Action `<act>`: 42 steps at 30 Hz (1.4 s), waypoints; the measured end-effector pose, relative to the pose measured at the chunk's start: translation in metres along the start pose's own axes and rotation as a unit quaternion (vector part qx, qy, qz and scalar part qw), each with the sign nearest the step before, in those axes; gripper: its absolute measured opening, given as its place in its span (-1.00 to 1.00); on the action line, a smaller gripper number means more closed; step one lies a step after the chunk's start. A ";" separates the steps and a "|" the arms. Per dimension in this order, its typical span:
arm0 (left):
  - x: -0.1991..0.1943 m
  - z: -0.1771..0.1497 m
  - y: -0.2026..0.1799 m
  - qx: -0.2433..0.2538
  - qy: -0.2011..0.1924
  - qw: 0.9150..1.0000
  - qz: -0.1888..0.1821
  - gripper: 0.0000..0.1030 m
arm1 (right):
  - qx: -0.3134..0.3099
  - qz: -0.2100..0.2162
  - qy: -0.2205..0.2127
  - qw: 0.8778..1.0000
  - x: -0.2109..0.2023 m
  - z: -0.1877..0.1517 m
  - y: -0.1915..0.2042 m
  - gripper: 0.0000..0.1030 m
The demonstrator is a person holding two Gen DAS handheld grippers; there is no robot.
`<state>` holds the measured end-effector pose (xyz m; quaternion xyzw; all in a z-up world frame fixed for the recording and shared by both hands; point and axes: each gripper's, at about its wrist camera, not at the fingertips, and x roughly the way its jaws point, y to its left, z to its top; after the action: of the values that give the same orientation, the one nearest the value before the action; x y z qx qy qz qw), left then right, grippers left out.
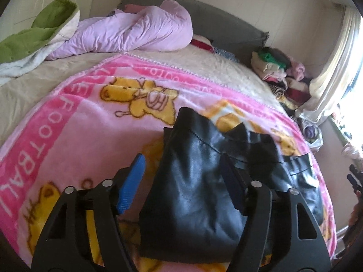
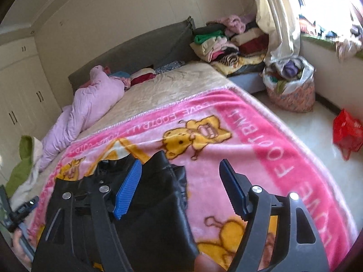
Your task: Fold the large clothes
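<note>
A black, leather-like garment lies bunched on the pink cartoon blanket at the near end of the bed. In the left wrist view my left gripper is open and straddles one end of it. The left blue pad stands clear of the fabric and the right pad is close beside it. In the right wrist view the same garment lies to the left. My right gripper is open over its right edge, the left pad above the black fabric and the right pad over bare blanket.
A lilac duvet and a green-and-white blanket are heaped near the grey headboard. Piled clothes sit at the bed's far corner. On the floor stand a full bag and a red bag, under a curtained window.
</note>
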<state>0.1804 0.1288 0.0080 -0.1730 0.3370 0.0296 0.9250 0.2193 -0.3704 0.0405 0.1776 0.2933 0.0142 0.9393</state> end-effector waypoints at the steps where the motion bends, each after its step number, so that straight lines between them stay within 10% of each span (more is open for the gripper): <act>1: 0.003 0.000 0.000 0.001 0.005 1.000 -0.001 0.20 | 0.017 0.010 0.004 1.000 0.002 -0.001 -0.005 0.35; 8: 0.014 0.007 -0.001 0.008 0.017 1.000 0.017 0.37 | 0.131 0.053 -0.016 0.990 -0.018 0.021 -0.057 0.35; 14: 0.036 0.024 -0.005 0.003 0.034 0.999 0.040 0.37 | 0.035 0.015 -0.042 0.998 -0.035 0.076 -0.036 0.49; 22: 0.073 0.030 -0.021 0.049 0.037 0.990 0.127 0.37 | -0.058 0.013 0.085 0.995 0.090 0.044 0.025 0.49; 30: 0.090 0.025 -0.019 0.049 0.048 0.996 0.056 0.05 | -0.092 -0.006 0.133 0.987 0.160 0.004 0.046 0.44; 35: 0.093 0.026 -0.019 0.041 0.047 0.997 0.044 -0.51 | -0.114 -0.026 0.119 0.986 0.165 -0.006 0.048 -0.59; 42: 0.073 0.037 -0.023 0.039 0.011 0.999 0.021 -0.72 | -0.065 0.008 0.055 0.996 0.128 0.014 0.035 -0.84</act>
<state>0.2632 0.1151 -0.0051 -0.1302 0.3513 0.0338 0.9265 0.3362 -0.3257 -0.0069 0.1174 0.3414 0.0500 0.9312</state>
